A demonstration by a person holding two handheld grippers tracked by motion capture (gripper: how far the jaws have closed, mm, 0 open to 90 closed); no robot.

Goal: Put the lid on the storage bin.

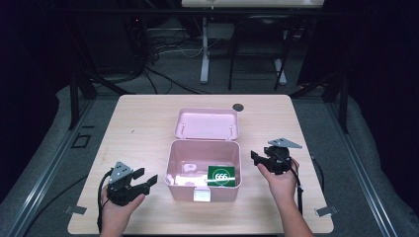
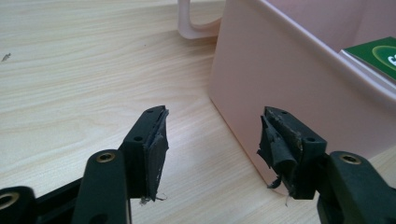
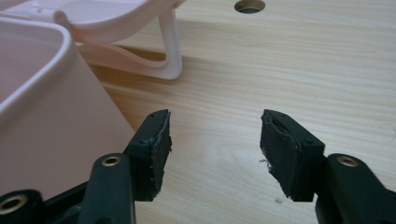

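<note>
A pink plastic box (image 1: 174, 163) stands open at the middle of the wooden table (image 1: 143, 123), its lid (image 1: 207, 123) folded back behind it. Inside, at the right front, lies a green packet (image 1: 221, 176) with white print, also in the left gripper view as a green packet (image 2: 380, 53). My left gripper (image 1: 147, 178) hovers left of the box, open and empty, the box's pink wall (image 2: 280, 79) close ahead of its right jaw. My right gripper (image 1: 256, 159) sits just right of the box, open and empty, with the box wall (image 3: 42, 116) at its left.
A dark round hole (image 1: 238, 106) in the tabletop lies behind the lid, seen too as a hole (image 3: 250, 5) in the right gripper view. The box's white latch (image 1: 201, 194) faces the table's front edge. Table legs and cables stand on the floor beyond.
</note>
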